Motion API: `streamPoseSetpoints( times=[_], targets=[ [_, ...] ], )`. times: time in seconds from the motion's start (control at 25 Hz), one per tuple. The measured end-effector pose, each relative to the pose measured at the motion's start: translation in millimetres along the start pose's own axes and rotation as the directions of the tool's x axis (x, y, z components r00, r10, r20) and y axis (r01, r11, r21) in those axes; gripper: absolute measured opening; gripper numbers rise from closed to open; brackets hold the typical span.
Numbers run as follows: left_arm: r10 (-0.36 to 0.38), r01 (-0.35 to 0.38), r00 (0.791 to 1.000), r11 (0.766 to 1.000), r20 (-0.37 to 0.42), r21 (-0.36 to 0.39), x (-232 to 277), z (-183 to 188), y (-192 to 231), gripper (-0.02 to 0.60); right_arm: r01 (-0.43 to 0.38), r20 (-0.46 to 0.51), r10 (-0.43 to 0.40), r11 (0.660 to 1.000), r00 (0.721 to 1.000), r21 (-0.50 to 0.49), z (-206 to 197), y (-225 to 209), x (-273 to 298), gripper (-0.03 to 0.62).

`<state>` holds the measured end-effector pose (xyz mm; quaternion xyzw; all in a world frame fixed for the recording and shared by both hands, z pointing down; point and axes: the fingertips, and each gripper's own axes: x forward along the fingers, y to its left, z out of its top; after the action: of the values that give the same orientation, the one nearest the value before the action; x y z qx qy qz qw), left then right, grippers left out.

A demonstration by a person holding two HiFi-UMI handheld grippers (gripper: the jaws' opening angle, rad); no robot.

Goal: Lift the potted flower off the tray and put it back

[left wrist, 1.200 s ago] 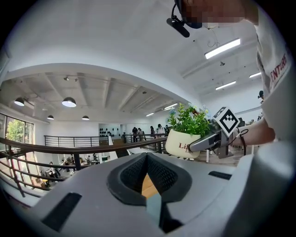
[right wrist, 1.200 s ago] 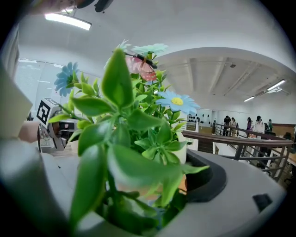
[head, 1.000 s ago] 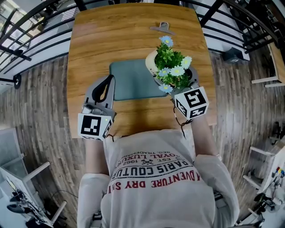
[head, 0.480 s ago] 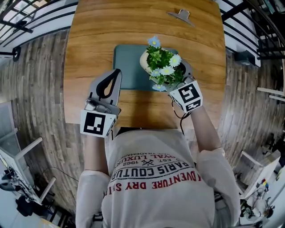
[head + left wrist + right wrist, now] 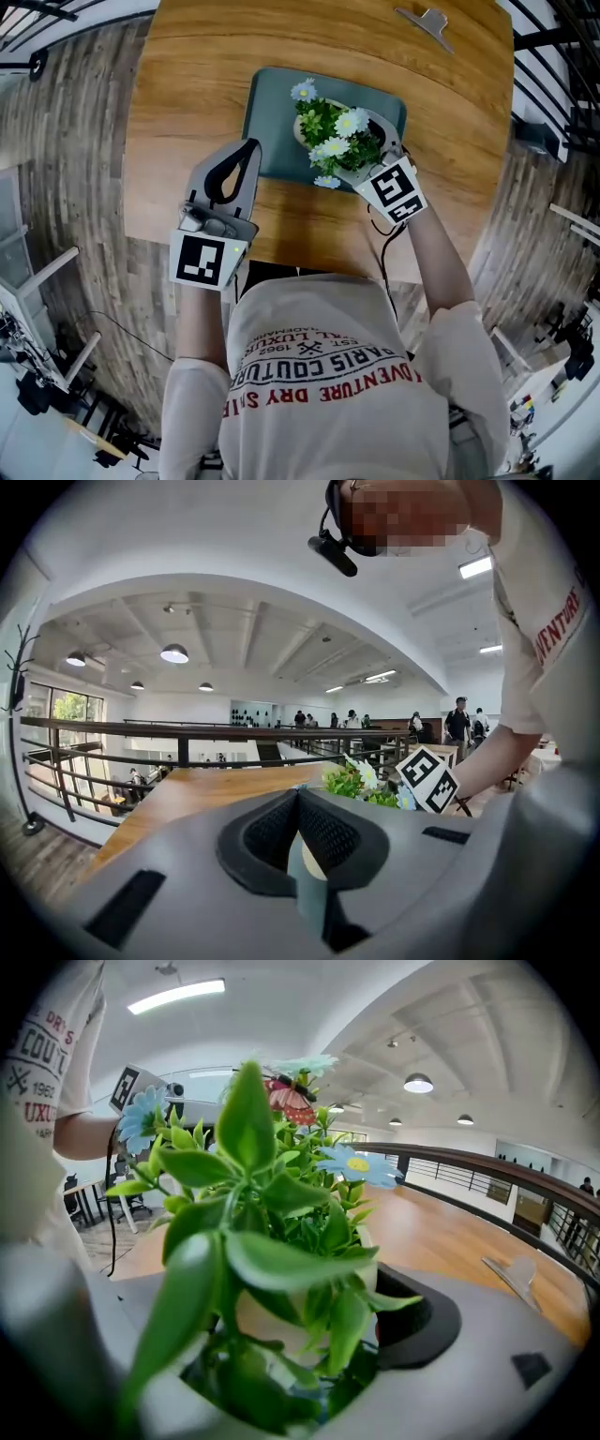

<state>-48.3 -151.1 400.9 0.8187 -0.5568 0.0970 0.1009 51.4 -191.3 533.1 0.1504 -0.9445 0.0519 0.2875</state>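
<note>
Head view, seen from above. A rectangular wooden surface (image 5: pixel 187 75) carries a flat grey-green rectangular tray (image 5: pixel 272 122). The potted flower (image 5: pixel 333 141), a round cream pot of green leaves with white and pale blue daisy-like blooms, stands upright over the tray, from its middle toward its 3 o'clock half. Whether the pot's base touches the tray or hangs just above it cannot be told.

The right tongs (image 5: pixel 272 1330) reach in from 5 o'clock and are closed around the cream pot, one jaw on each side. In the right gripper view the foliage fills the space above the jaws.

The left tongs (image 5: pixel 249 148) lie at 7 o'clock of the tray, tips over its near left corner and apart from the plant. In the left gripper view their jaws meet at the tips and hold nothing.

A silver metal clip (image 5: pixel 427 19) lies on the surface at 1 o'clock of the tray, well apart from it. The person (image 5: pixel 319 375) holding both tongs stands at the 6 o'clock edge.
</note>
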Motion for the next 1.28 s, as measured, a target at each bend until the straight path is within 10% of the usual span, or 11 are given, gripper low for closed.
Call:
streamPoseSetpoints(
  times=[0.68,1.28],
  targets=[
    [0.041,-0.043,0.998,0.998,-0.057,-0.041,4.5,-42.2,19.3,0.012,-0.119,0.027,0.119,0.993,0.993,-0.009,-16.9,3.8,55.2,0.472],
    [0.010,-0.010,1.000,1.000,-0.029,0.014,20.6,-19.1,-4.5,0.012,-0.059,0.104,0.056,0.998,0.993,0.025,1.7,-3.5,9.2,0.472]
  ],
)
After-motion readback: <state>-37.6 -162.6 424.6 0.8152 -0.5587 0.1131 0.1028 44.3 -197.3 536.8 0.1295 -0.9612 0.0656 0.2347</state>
